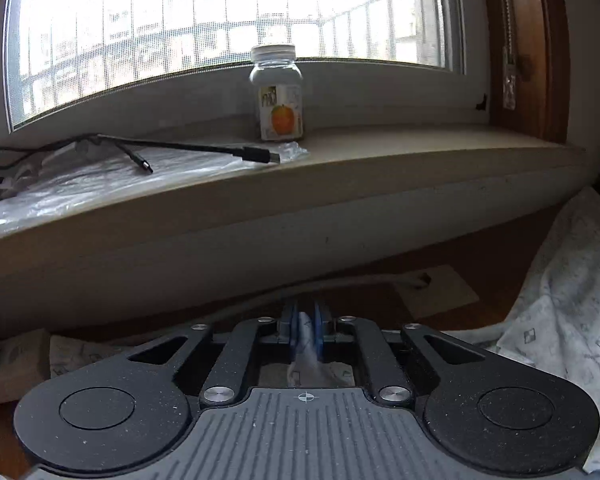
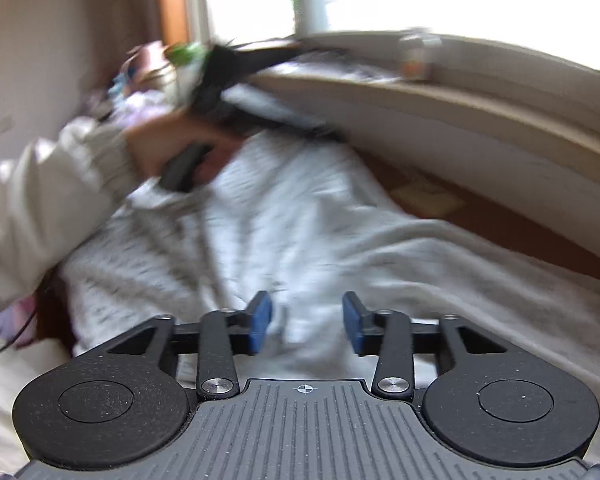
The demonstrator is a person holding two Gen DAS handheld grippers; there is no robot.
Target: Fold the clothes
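Note:
The garment is white cloth with a small grey print, lying rumpled across a brown surface below a window. My left gripper is shut on a bunched fold of it, which shows white between the blue pads. More of the garment spreads at the right of the left wrist view. My right gripper stands open over the cloth, with a wide gap between its pads and nothing pinched. That view is blurred. A person's hand in a pale sleeve holds a black handle at the garment's far left.
A windowsill runs close ahead with a jar, a black cable and a plastic sheet on it. A slip of paper lies on the brown surface. Colourful clutter sits in the far left corner.

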